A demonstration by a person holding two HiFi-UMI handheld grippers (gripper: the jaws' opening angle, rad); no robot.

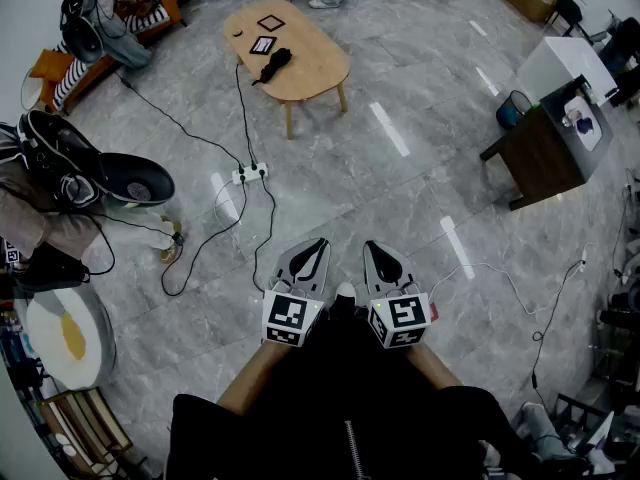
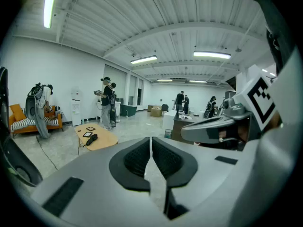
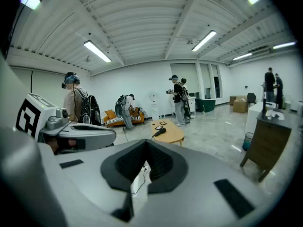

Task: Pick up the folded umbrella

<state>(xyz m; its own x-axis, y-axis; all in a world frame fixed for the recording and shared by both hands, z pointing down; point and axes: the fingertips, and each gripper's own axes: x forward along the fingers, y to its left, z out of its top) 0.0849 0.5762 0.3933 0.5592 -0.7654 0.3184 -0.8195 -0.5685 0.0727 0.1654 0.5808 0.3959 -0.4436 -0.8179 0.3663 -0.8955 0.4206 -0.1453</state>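
Note:
The folded umbrella point(image 1: 272, 65) is a short black bundle lying on a low oval wooden table point(image 1: 310, 73) far ahead across the floor. It also shows small in the left gripper view point(image 2: 91, 139) and in the right gripper view point(image 3: 160, 132). My left gripper point(image 1: 318, 244) and right gripper point(image 1: 372, 247) hang side by side close to my body, over bare floor, well short of the table. Both point slightly downward toward it. The left gripper point(image 2: 151, 141) has its jaws together with nothing between them, and so does the right gripper point(image 3: 144, 143).
Two flat dark-framed items point(image 1: 266, 34) lie on the table beside the umbrella. A power strip point(image 1: 250, 174) with black cables trails over the floor between me and the table. A person with a backpack point(image 1: 90, 178) stands at the left. A dark desk point(image 1: 545, 148) stands at the right.

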